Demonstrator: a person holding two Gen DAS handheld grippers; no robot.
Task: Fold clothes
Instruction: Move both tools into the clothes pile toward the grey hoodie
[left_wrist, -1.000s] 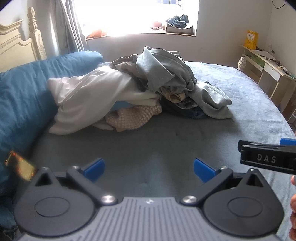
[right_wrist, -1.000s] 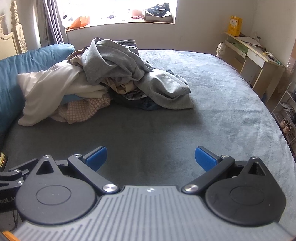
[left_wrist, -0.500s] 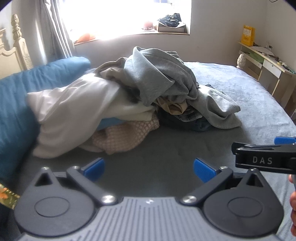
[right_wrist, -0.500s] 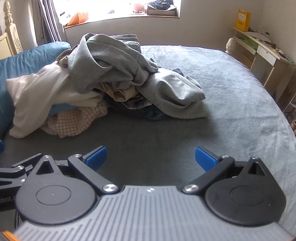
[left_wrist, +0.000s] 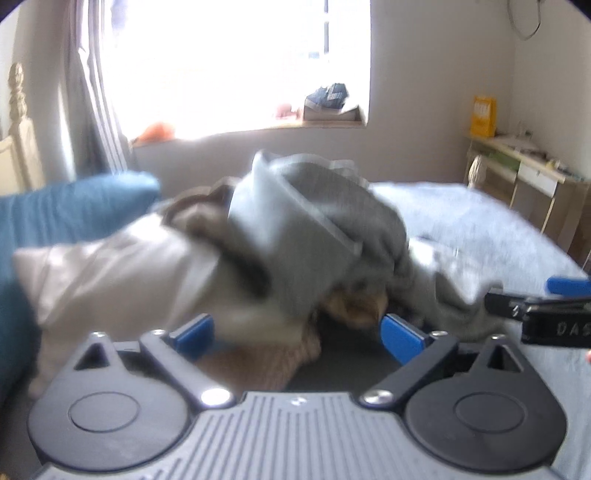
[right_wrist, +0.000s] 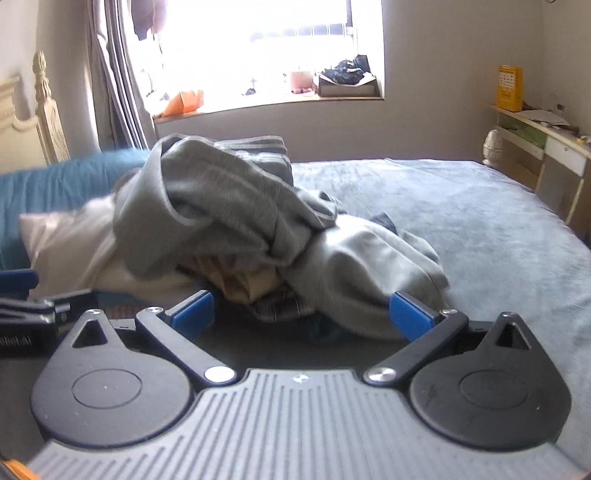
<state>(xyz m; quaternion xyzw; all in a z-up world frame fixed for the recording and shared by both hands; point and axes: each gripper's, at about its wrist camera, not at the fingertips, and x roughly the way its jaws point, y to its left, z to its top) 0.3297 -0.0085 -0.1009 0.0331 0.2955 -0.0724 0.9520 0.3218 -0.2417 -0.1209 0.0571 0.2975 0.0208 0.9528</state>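
A heap of clothes lies on the grey bed (right_wrist: 480, 206). A grey sweatshirt (right_wrist: 221, 206) tops the heap, over a white garment (right_wrist: 74, 240), a tan piece (right_wrist: 251, 284) and a plaid piece (right_wrist: 280, 308). In the blurred left wrist view the grey sweatshirt (left_wrist: 295, 236), the white garment (left_wrist: 110, 273) and a pink knit piece (left_wrist: 273, 358) show. My left gripper (left_wrist: 297, 332) is open and empty just before the heap. My right gripper (right_wrist: 301, 314) is open and empty at the heap's near edge, beside the left one (right_wrist: 22, 295).
A blue pillow (right_wrist: 66, 177) lies left of the heap by a cream headboard (right_wrist: 44, 118). A desk (right_wrist: 539, 140) with a yellow box (right_wrist: 509, 88) stands at the right wall. A cluttered window sill (right_wrist: 266, 103) runs behind the bed.
Both grippers have moved forward and lower toward the clothes heap, which now fills more of each view. Both stay open. The left wrist view is motion-blurred.
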